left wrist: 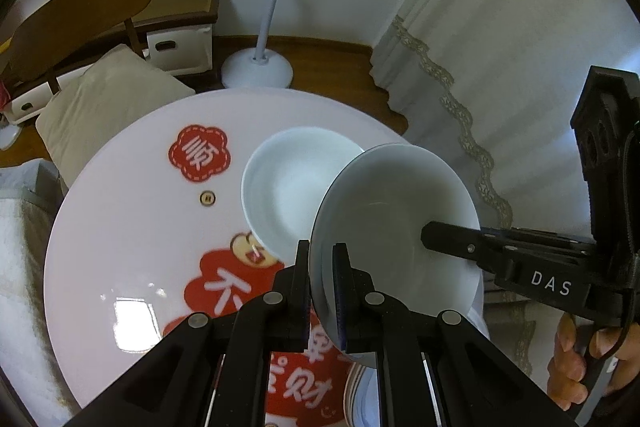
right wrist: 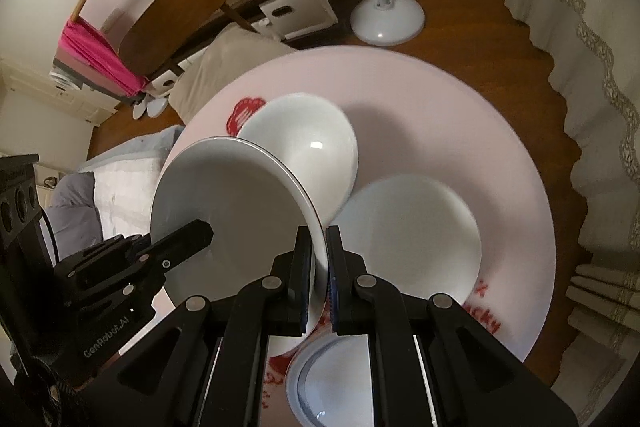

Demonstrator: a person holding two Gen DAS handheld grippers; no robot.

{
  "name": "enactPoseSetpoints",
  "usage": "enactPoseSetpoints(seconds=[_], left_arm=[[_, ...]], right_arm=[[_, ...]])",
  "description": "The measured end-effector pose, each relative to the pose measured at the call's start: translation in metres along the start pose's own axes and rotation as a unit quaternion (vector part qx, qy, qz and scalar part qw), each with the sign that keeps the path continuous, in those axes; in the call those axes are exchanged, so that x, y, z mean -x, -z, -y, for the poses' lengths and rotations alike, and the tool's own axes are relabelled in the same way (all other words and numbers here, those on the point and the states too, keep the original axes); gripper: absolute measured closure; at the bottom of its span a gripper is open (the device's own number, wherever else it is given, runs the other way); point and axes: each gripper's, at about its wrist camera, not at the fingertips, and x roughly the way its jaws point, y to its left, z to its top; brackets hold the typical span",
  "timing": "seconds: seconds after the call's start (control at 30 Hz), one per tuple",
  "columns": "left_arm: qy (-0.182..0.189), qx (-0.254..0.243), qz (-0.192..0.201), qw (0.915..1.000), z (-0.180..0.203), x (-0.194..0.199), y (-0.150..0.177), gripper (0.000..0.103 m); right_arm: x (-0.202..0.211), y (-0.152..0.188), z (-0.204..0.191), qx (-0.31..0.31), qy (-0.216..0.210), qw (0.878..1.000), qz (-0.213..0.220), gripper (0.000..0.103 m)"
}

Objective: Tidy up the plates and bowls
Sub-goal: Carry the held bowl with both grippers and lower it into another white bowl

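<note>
Both grippers' fingers (left wrist: 340, 287) clamped together

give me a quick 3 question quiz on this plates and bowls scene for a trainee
1. True or false: the left claw and the right claw are both shut on the rim of the same white bowl.
2. How does that white bowl sit? A) flat on the table B) tilted, held between the two claws C) upside down on the floor
3. What colour is the print on the round table?

Key: 1 true; 2 B; 3 red
</note>
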Motion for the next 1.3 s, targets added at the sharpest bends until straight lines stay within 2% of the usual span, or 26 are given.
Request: enactPoseSetpoints(seconds=[0.27, 0.47, 1.3], left_arm=[[-0.003, 0.024, -0.007, 0.9997, -0.005, -0.035, -0.021, 0.098], [-0.007, 0.038, -0.014, 0.9992, -0.01, -0.055, -0.035, 0.098], [-0.011, 0.054, -0.025, 0.9982, -0.018, -0.074, -0.04, 0.097]], right_arm=[[-0.019, -0.033, 0.011, -0.008, 0.008, 1.0, -0.009, 0.096], [-0.032, -0.045, 0.017, -0.012, 0.009, 1.0, -0.017, 0.095], [-0.057, -0.06, 0.017, -0.014, 0.023, 0.999, -0.033, 0.09]])
